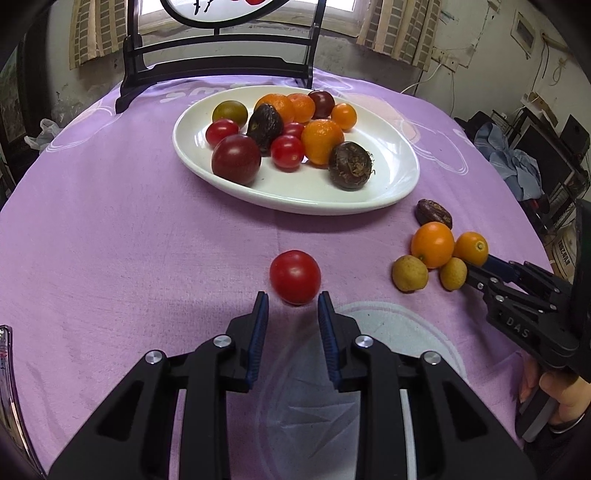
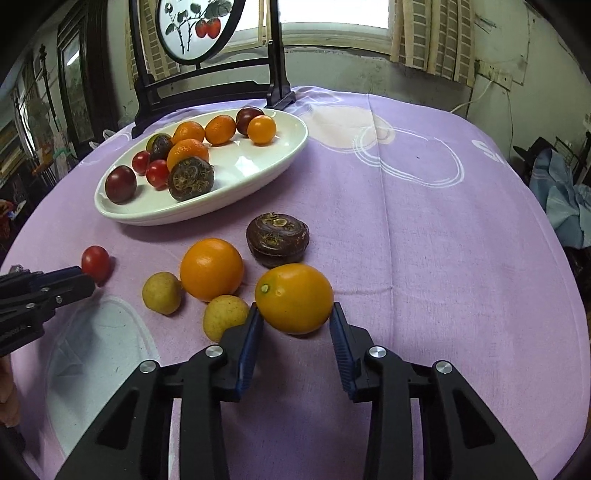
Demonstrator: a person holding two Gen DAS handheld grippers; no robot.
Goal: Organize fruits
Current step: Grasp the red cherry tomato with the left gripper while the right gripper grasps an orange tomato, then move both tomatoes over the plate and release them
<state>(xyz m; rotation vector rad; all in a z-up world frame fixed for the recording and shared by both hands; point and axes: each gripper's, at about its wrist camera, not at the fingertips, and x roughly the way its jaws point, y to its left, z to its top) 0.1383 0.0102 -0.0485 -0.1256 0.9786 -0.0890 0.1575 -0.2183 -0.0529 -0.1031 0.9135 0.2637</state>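
On the purple table [image 1: 129, 229] sits a white plate [image 1: 388, 177] full of fruit: red tomatoes, orange fruits and dark brown ones. Near its closer edge, more fruit lies loose on the cloth.

From the left wrist view, the left tool [image 1: 291, 299] points at a red tomato [image 1: 294, 277]. Its blue pads are close together, and the tomato sits right at their tips. I cannot tell if the pads touch it. The right tool [image 1: 480, 267] comes in from the right side, its tips hidden among the loose fruit, so its grip does not show there. A hand [image 1: 565, 395] holds its handle.

Only the right wrist view shows that grip. The right tool [image 2: 295, 314] has its pads on both sides of an orange fruit [image 2: 294, 298], pinching it. Just beside it lie a yellow fruit [image 2: 225, 317], another yellow fruit [image 2: 161, 292], a bigger orange fruit [image 2: 211, 268] and a dark brown fruit [image 2: 277, 239]. The first yellow fruit touches the tool's left finger. This view also shows a round painted screen [image 2: 199, 26] in a black stand behind the plate, with red fruit painted on it. The left wrist view cuts most of that off.
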